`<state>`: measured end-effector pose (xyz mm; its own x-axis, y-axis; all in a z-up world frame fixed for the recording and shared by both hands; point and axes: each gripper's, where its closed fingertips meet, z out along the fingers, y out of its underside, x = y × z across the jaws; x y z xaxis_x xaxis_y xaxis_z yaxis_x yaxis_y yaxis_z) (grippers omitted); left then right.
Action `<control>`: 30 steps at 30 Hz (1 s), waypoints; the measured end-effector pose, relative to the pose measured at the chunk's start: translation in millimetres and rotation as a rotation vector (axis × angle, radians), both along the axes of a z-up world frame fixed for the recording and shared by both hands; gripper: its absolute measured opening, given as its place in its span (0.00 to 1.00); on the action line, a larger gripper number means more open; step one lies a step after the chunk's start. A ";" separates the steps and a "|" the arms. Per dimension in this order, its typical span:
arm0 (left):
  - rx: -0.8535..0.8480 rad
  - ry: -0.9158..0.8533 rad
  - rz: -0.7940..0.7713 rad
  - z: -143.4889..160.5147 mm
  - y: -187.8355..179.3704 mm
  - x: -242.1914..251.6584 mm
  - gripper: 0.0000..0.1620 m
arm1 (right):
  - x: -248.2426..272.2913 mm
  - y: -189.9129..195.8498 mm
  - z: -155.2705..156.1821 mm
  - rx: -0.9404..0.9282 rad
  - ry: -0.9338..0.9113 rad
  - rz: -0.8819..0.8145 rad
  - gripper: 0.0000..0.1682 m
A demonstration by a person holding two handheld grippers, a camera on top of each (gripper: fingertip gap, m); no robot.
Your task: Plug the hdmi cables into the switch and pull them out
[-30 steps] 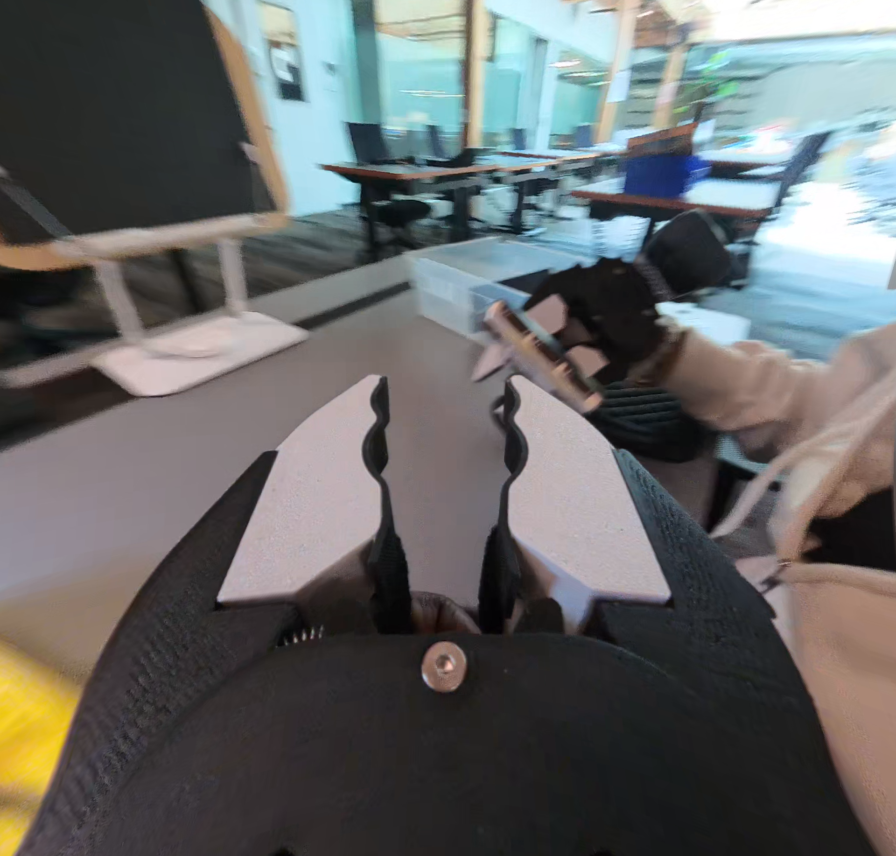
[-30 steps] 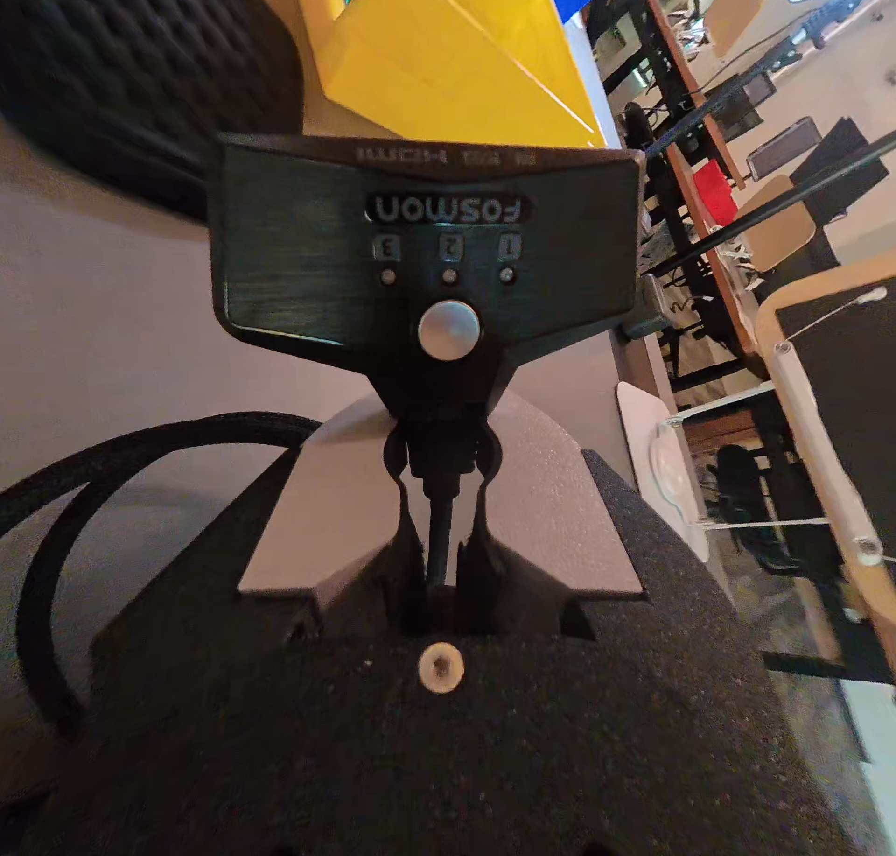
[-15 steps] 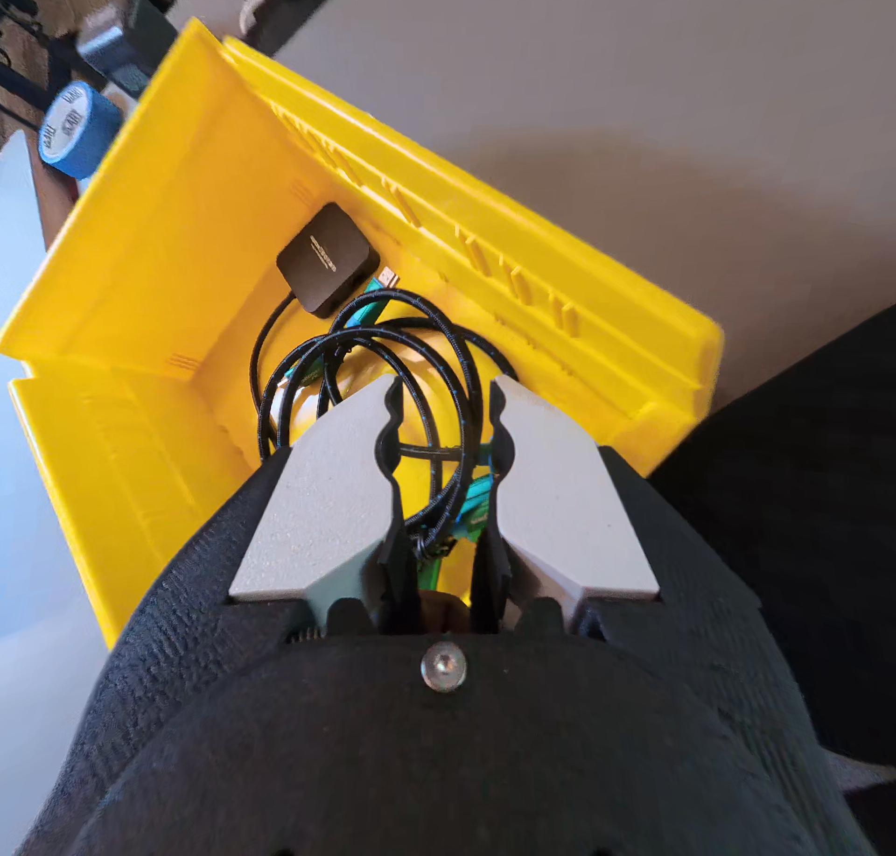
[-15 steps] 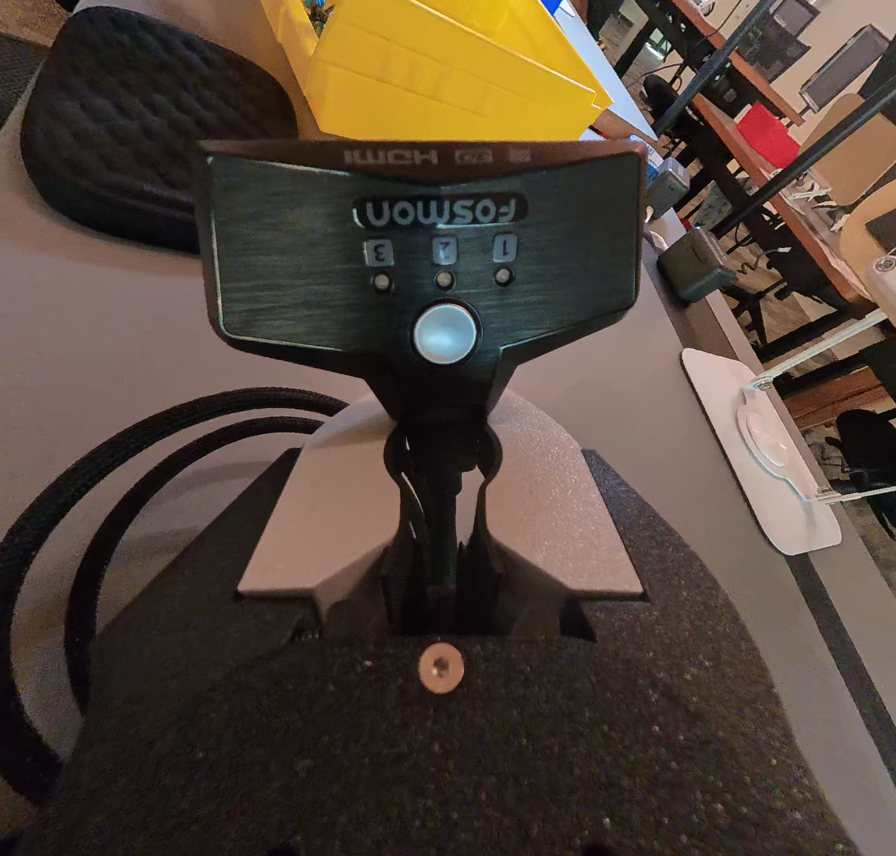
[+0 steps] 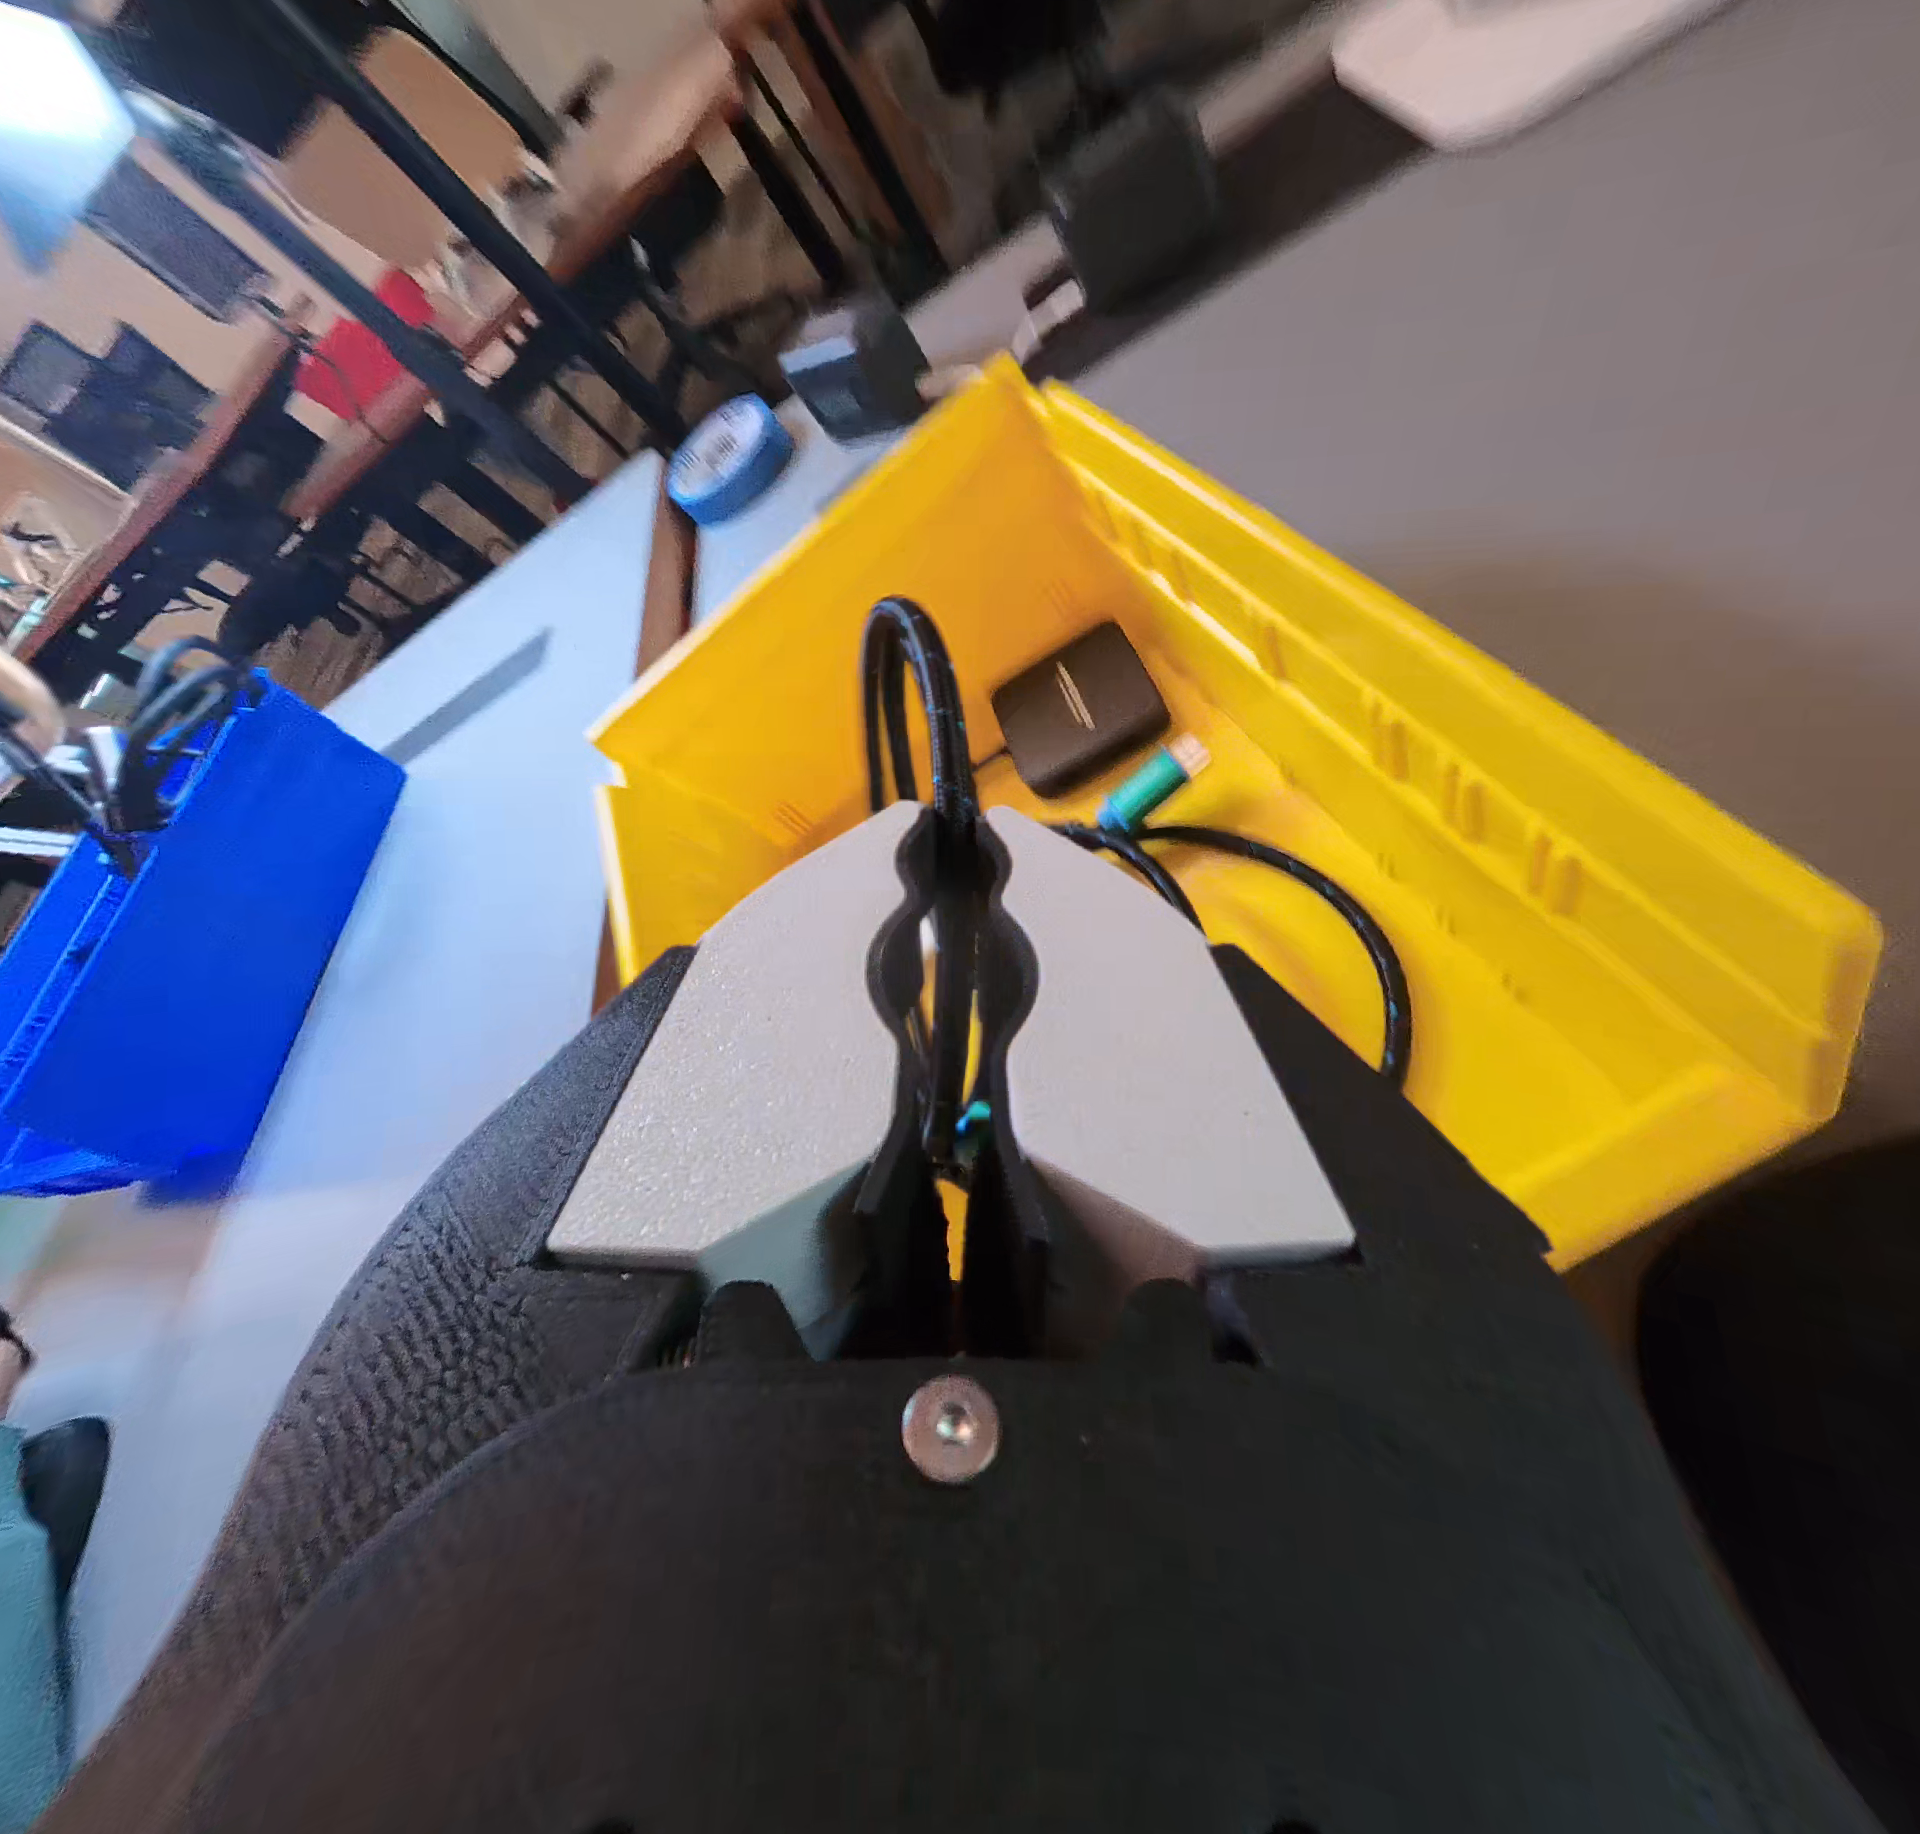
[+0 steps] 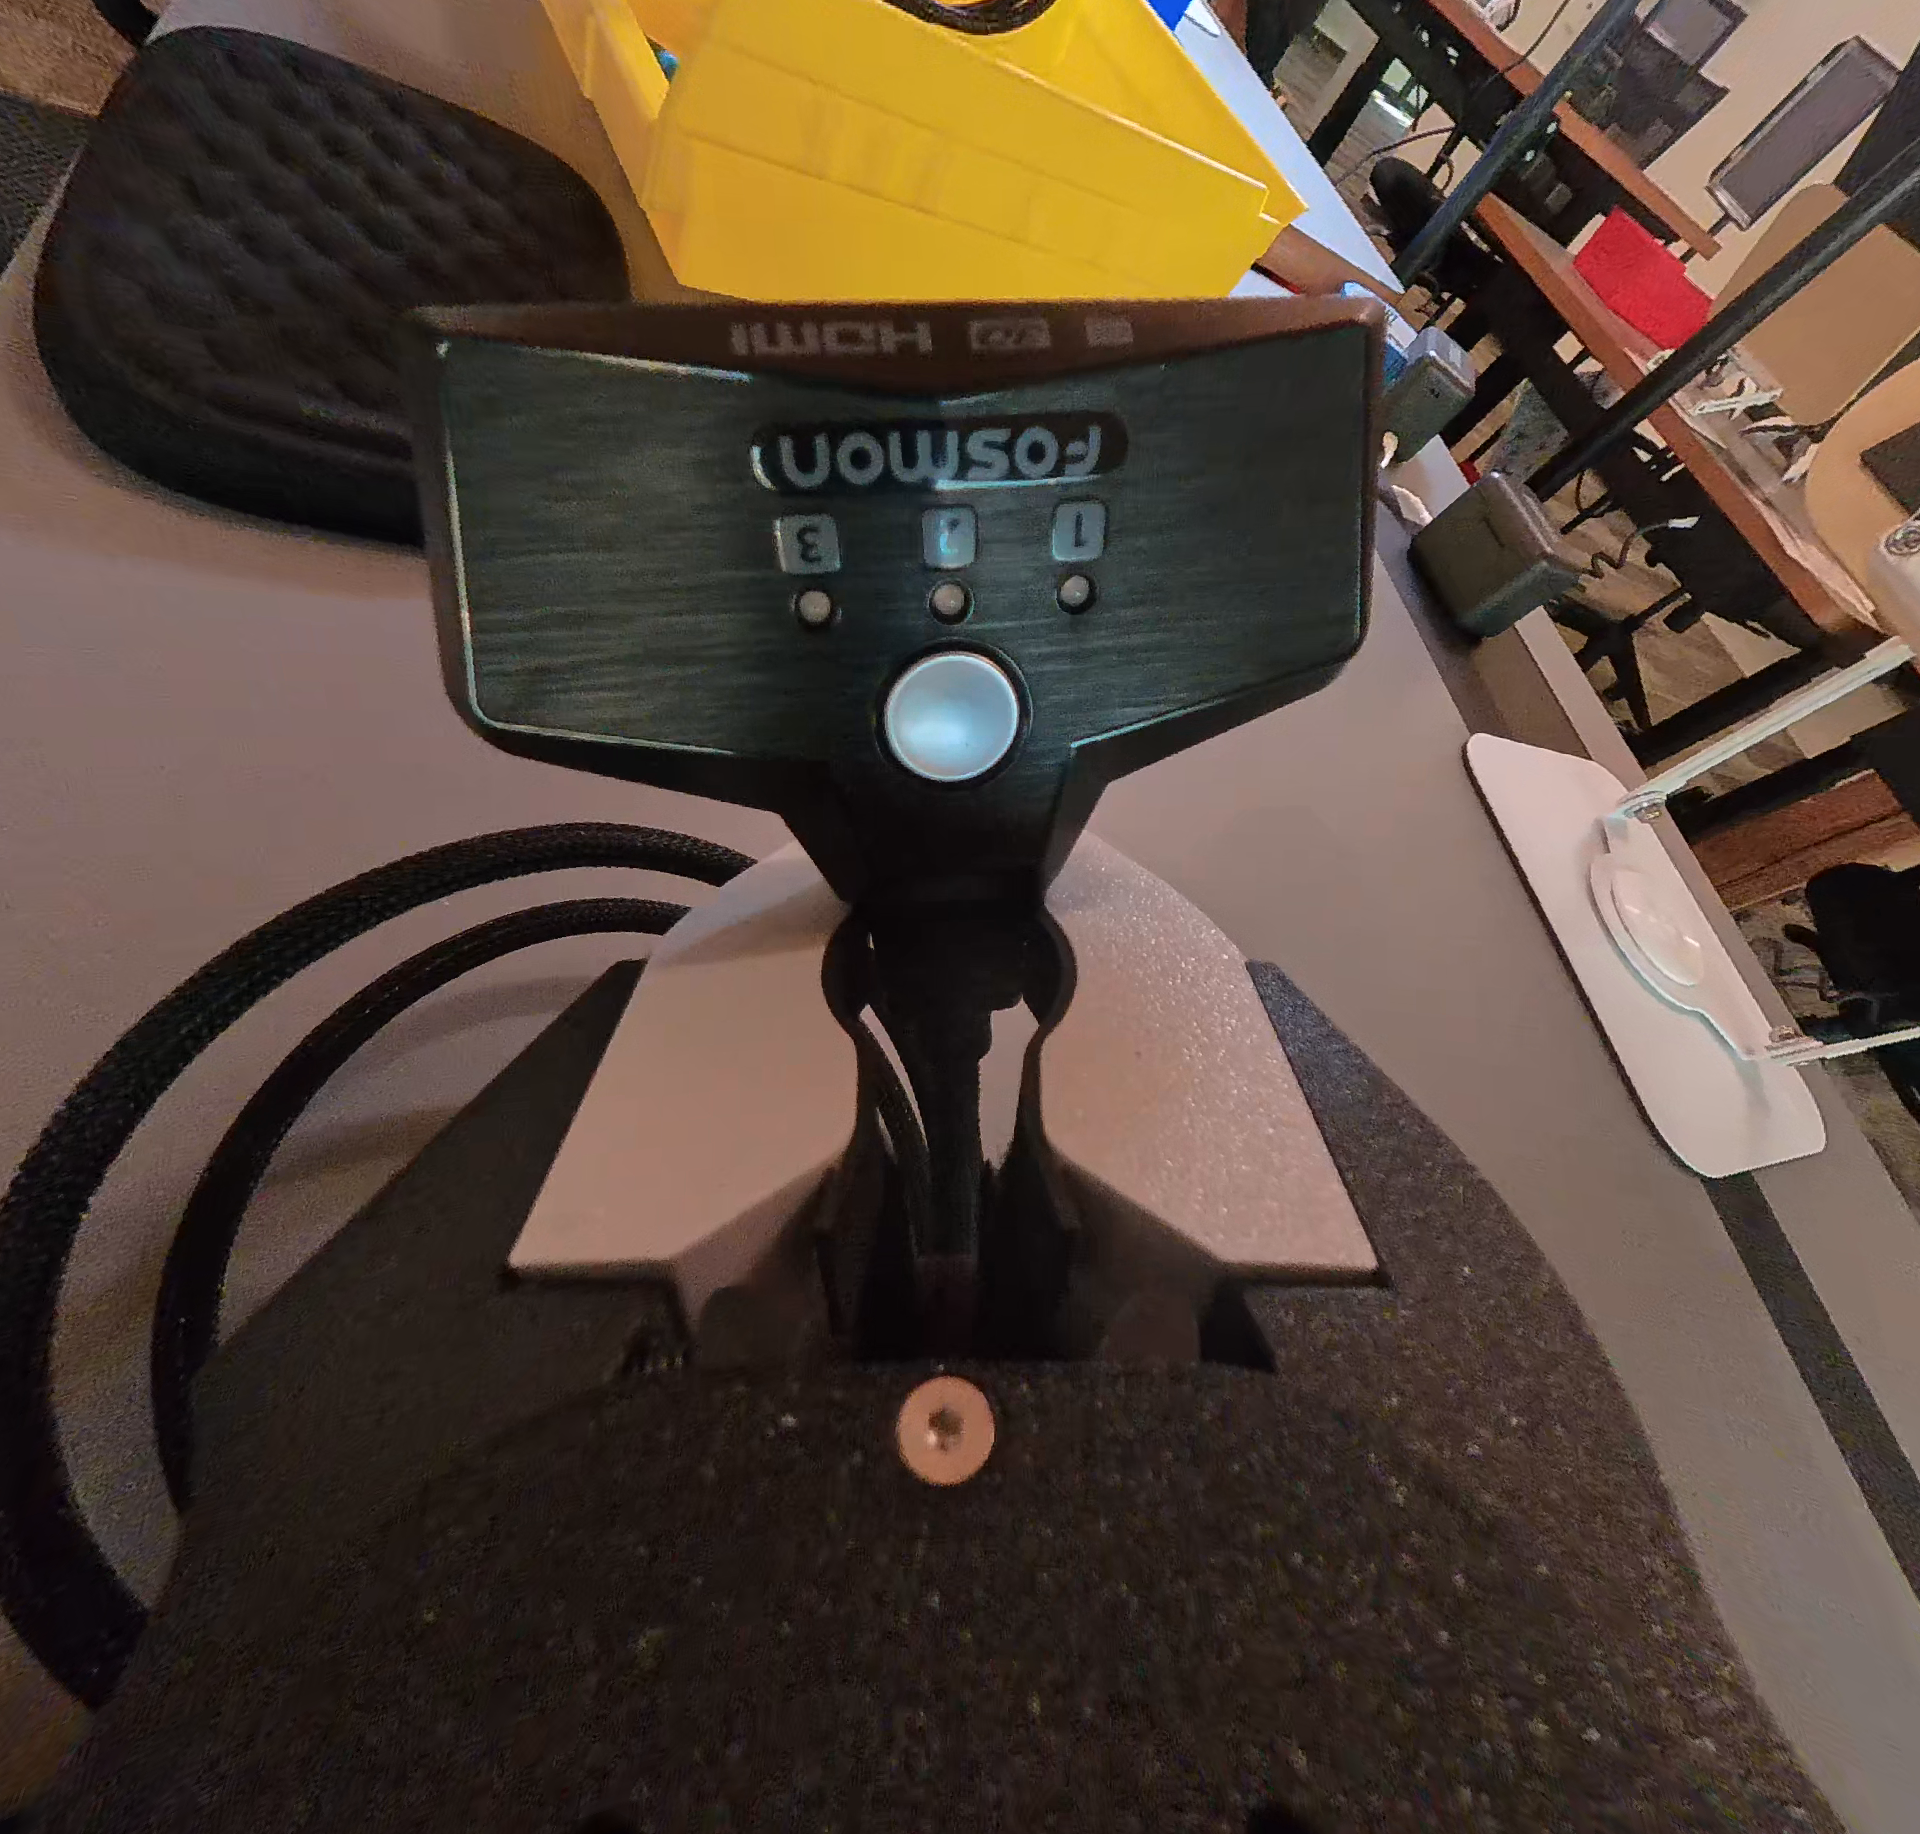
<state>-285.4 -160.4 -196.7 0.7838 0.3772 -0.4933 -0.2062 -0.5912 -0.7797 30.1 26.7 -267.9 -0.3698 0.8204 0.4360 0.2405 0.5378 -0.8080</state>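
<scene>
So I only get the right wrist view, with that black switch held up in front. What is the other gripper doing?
Observer: The left gripper is shut on a black braided cable over the yellow bin. A loop of the cable stands above its fingertips.
Operator: Anything else inside that bin?
Observer: A small flat black box lies near the far wall.
Operator: Any plugs showing?
Observer: One green-collared plug lies beside that box, not in any socket.

Ahead of left tool: open-topped yellow plastic bin (image 5: 1455, 797), ribbed wall to the right, braided black cable loops (image 5: 1340, 911) and flat black box (image 5: 1081, 709) cluttering floor. Bare grey tabletop (image 6: 260, 704) left of right tool; quilted black pad (image 6: 301, 257) farther ahead.
</scene>
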 end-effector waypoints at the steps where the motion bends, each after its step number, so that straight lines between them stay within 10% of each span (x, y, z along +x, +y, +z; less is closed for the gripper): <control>1: 0.080 -0.016 -0.002 14.0 -3.9 -2.6 0.04 | 0.0 -0.1 -0.2 0.004 0.000 -0.001 0.15; 15: 0.837 -0.554 -0.408 107.6 -8.2 60.9 0.04 | -0.5 0.7 0.0 -0.001 -0.002 -0.010 0.15; 25: 0.812 -1.031 -0.588 57.0 37.4 175.5 0.04 | -0.5 -0.5 -1.5 0.005 -0.010 -0.004 0.15; 30: 0.732 -0.854 -0.561 45.9 40.7 188.6 0.04 | -2.2 -2.0 -6.4 0.034 -0.032 0.004 0.15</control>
